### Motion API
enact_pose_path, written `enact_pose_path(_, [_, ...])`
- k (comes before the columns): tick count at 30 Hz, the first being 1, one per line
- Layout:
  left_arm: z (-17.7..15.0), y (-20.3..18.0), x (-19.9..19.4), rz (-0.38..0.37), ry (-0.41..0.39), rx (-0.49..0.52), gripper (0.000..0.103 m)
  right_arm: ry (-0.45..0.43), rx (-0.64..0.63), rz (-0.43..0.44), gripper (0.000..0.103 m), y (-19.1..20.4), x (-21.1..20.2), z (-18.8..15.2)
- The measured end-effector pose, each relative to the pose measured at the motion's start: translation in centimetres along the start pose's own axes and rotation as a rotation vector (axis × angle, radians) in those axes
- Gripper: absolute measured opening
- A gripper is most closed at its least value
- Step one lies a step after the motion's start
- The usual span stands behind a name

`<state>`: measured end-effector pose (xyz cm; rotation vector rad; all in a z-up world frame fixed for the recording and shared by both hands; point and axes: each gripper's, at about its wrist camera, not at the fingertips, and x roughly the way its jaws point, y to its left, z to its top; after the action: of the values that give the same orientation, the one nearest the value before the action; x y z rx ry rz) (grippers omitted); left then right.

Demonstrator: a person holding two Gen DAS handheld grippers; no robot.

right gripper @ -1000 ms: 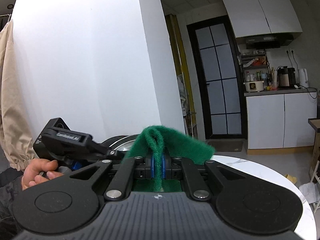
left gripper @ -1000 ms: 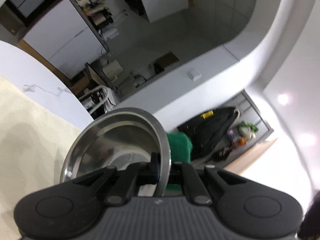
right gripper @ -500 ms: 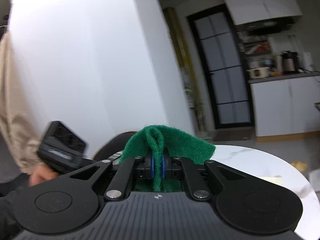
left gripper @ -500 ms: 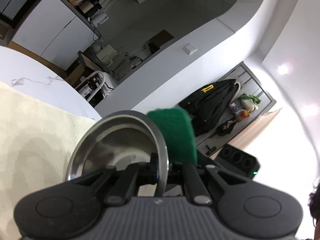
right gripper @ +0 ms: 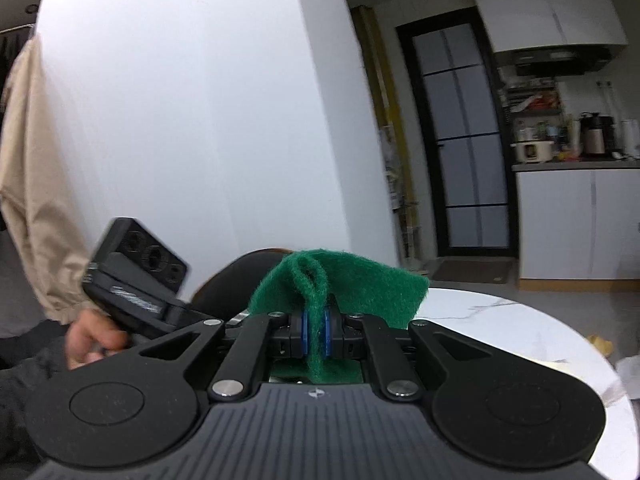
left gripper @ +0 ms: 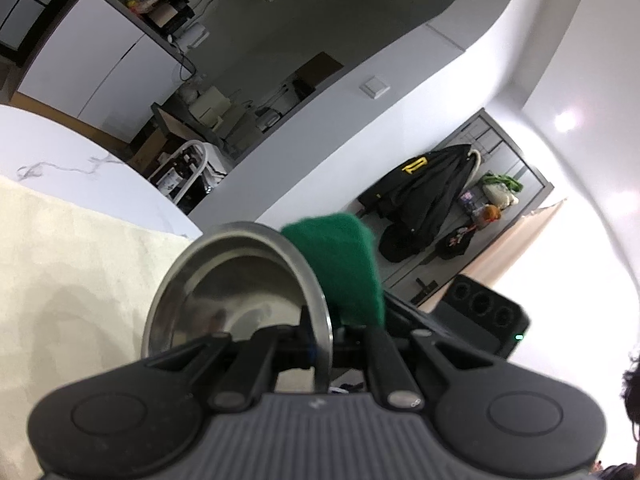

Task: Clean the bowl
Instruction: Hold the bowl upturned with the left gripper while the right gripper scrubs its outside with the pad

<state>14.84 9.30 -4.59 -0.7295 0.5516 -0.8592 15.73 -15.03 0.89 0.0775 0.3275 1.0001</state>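
Observation:
My left gripper point(left gripper: 320, 344) is shut on the rim of a shiny steel bowl point(left gripper: 236, 280) and holds it tilted on edge in the air, its hollow facing left. A green scouring pad point(left gripper: 344, 268) sits against the bowl's outer right side. In the right wrist view my right gripper point(right gripper: 316, 336) is shut on that folded green scouring pad point(right gripper: 352, 292). The bowl is mostly hidden there; only a dark curved edge point(right gripper: 236, 280) shows behind the pad. The left gripper's body point(right gripper: 136, 280) and the hand holding it show at the left.
A cream cloth point(left gripper: 72, 280) covers the round white marble table point(left gripper: 80, 160) below the bowl; the table also shows in the right wrist view point(right gripper: 520, 332). A white wall point(right gripper: 200, 120), a dark glass door point(right gripper: 460, 140) and kitchen cabinets point(right gripper: 580, 220) stand behind.
The green pad has moved up along the bowl's outer side and shows more beside the rim. The left gripper has tilted with the bowl. The right gripper has shifted, with the left gripper's body rising in its view.

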Motion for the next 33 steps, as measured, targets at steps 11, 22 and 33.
enact_pose_path(11, [0.6,-0.3,-1.6,-0.165,-0.091,-0.064,0.007,0.015,-0.007,-0.094,0.008,-1.8,0.8,-1.2])
enact_pose_path(22, [0.7,-0.4,-2.3,-0.247,-0.168,-0.075,0.006,0.096,-0.100,-0.043,0.008,-0.3,2.2,-1.8])
enact_pose_path(33, [0.4,0.0,-1.5,-0.158,-0.114,-0.062,0.005,0.015,-0.058,-0.105,0.008,-1.0,0.8,-0.8])
